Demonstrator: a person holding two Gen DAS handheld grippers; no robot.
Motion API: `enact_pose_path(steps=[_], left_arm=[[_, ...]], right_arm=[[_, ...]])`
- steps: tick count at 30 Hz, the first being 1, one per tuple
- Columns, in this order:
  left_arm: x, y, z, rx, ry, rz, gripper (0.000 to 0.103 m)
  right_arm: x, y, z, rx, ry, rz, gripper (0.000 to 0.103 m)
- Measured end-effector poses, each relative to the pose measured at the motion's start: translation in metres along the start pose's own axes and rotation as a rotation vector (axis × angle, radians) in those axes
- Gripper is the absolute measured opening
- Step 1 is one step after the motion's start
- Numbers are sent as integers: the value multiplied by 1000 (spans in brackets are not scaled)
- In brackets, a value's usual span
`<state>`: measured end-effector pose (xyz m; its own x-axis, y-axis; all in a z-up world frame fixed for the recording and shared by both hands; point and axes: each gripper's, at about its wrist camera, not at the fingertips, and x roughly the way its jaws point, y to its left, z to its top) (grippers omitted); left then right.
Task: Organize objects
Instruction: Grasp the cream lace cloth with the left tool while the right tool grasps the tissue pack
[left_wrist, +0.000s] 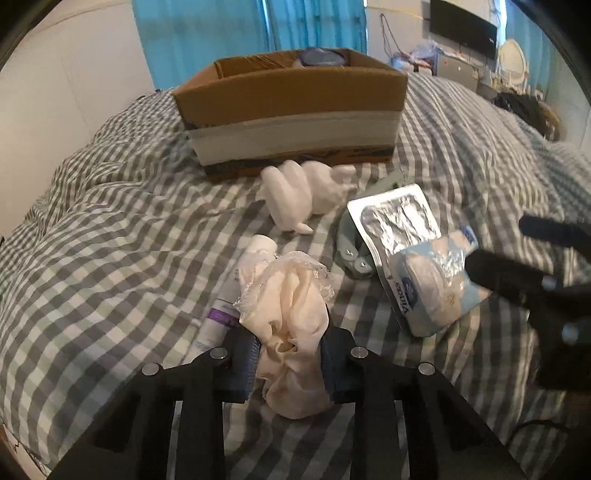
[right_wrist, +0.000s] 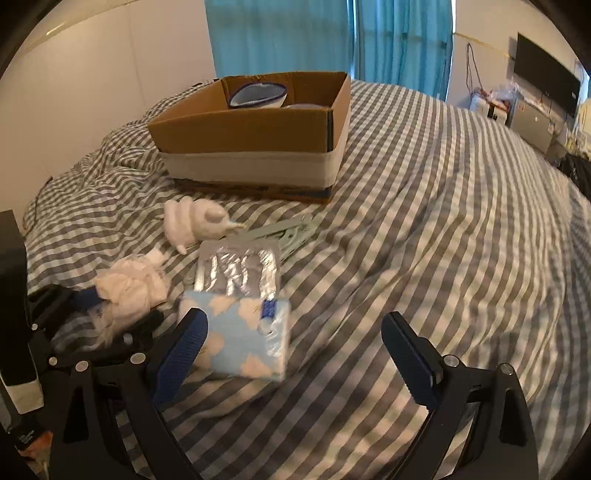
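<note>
A: Bedroom, teal curtains (right_wrist: 325, 37) behind, dark screen (right_wrist: 546, 85) on the right wall. The surface is a bed (right_wrist: 424, 221) with a soft, wrinkled grey-and-white checked cover.

B: Containers?

A: One open cardboard box (left_wrist: 288, 99), rectangular, brown with a pale band round its lower half, toward the far edge of the bed. Inside, at its far end, a rounded white piece with a dark blue rim (right_wrist: 256, 96); can't tell what it is.

B: Loose items?

A: All mid-bed, in front of the box. White plush toy (left_wrist: 306, 192), lumpy and fuzzy, just beside the box's near wall. Flat pale-green jointed plastic thing (right_wrist: 284, 230) partly under a shiny crinkled foil pack (left_wrist: 397, 218). Light blue tissue packet (right_wrist: 240, 336) with white clouds, soft glossy plastic, touching the foil pack's near end. White tube with a purple band (left_wrist: 221, 314), partly under the cloth.

B: Left gripper?

A: Left gripper (left_wrist: 288, 365) is pinching a cream cloth (left_wrist: 291, 314), crumpled, lace-trimmed edge, bunched between the blue pads; the cloth sits near the bed's near edge.

B: Right?

A: Right gripper (right_wrist: 295, 354) is spread wide, nothing between the fingers. Its left finger (right_wrist: 184, 350) is right by the tissue packet's near-left corner; can't tell if it's touching. Right finger is over bare cover.
</note>
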<state>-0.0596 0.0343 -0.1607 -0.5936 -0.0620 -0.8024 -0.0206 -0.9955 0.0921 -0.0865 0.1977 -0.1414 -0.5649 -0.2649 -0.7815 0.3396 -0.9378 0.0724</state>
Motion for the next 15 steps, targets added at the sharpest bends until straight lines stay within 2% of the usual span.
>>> enact_pose_path(steps=[1, 6, 10, 15], left_arm=[[-3, 3, 1, -2, -10, -3, 22], [-19, 18, 10, -16, -65, 11, 22], [-19, 27, 15, -23, -74, 11, 22], [-17, 29, 10, -30, -65, -22, 22]], right_arm=[[-1, 4, 0, -4, 1, 3, 96], [5, 18, -2, -26, 19, 26, 96], [18, 29, -3, -41, 64, 56, 96], [32, 44, -6, -79, 102, 42, 96]])
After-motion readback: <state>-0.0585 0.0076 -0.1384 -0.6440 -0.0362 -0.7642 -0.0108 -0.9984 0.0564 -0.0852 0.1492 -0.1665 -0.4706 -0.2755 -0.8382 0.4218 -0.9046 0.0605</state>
